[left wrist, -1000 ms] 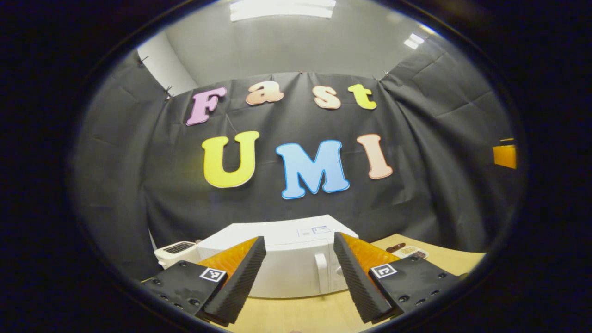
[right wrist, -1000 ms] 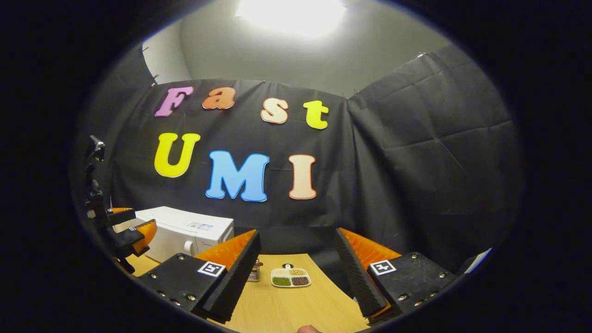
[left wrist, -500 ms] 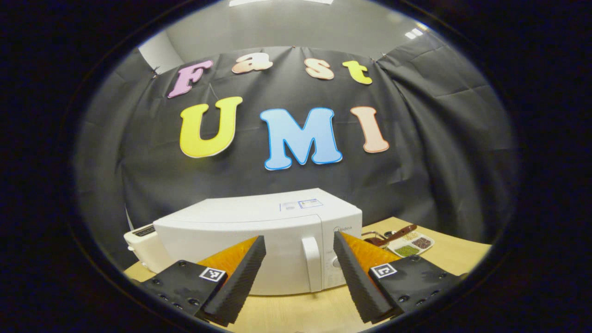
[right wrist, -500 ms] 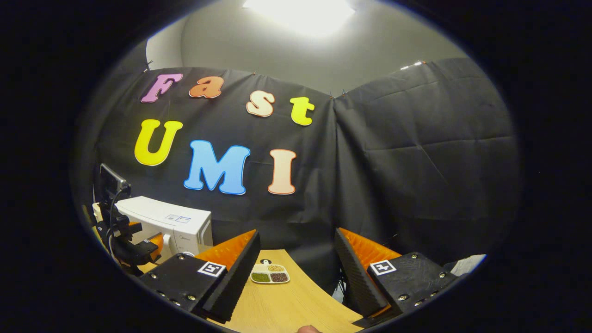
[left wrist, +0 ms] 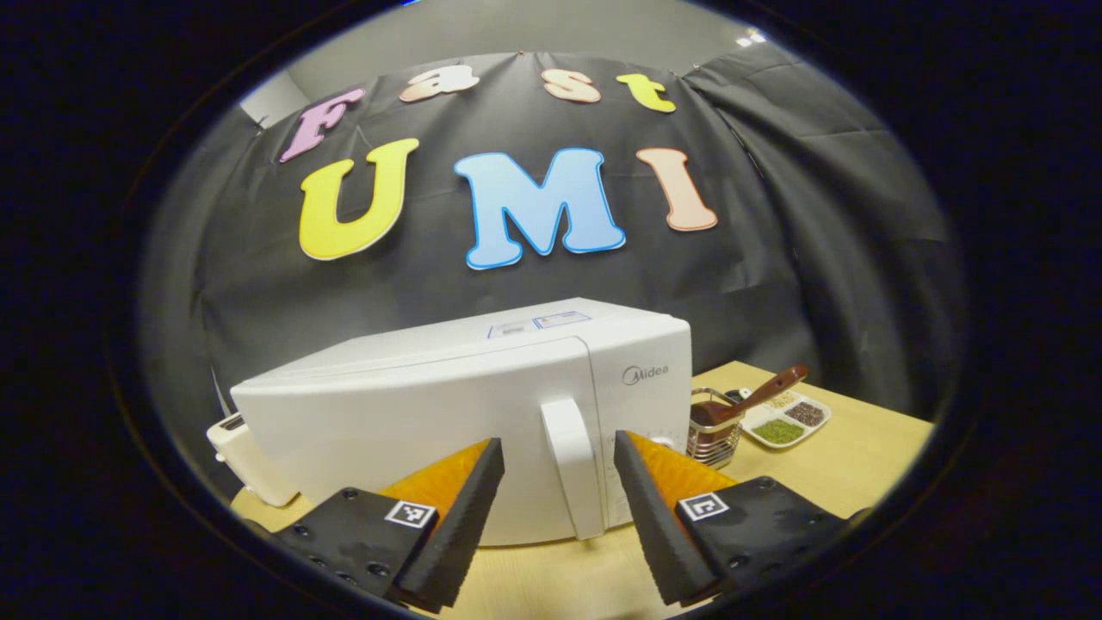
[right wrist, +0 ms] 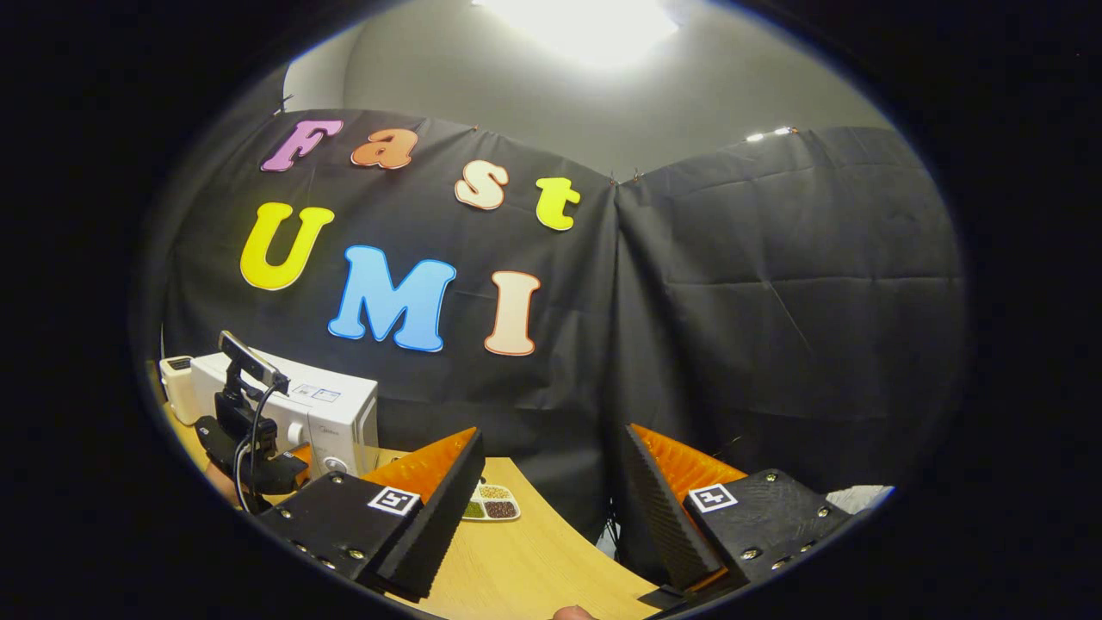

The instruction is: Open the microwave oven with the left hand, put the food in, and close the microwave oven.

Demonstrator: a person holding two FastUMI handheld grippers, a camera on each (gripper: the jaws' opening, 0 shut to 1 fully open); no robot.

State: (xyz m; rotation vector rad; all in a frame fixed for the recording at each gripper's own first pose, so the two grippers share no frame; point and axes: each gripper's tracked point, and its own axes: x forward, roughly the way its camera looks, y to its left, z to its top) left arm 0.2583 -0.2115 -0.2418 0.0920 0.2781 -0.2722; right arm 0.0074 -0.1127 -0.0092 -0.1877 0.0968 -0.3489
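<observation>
The white microwave point(left wrist: 448, 413) stands shut on the wooden table point(left wrist: 844, 465). Its upright door handle point(left wrist: 572, 465) lines up with the gap of my left gripper point(left wrist: 551, 525), which is open and close in front of it, with neither finger touching. The food is a white divided tray point(left wrist: 788, 422) of grains to the right of the microwave. In the right gripper view, my right gripper point(right wrist: 551, 517) hangs open and holds nothing above the table point(right wrist: 534, 560). There the tray point(right wrist: 486, 504), the microwave point(right wrist: 327, 413) and the left gripper point(right wrist: 254, 452) lie to the left.
A wire cup point(left wrist: 713, 430) holding a brown wooden spoon point(left wrist: 762, 392) stands between the microwave and the tray. A white toaster point(left wrist: 239, 455) sits left of the microwave. The black cloth wall rises close behind the table.
My left gripper has moved closer to the microwave, so its handle now sits large between the fingers. The right gripper has swung right; the tray and microwave slid left in its view.
</observation>
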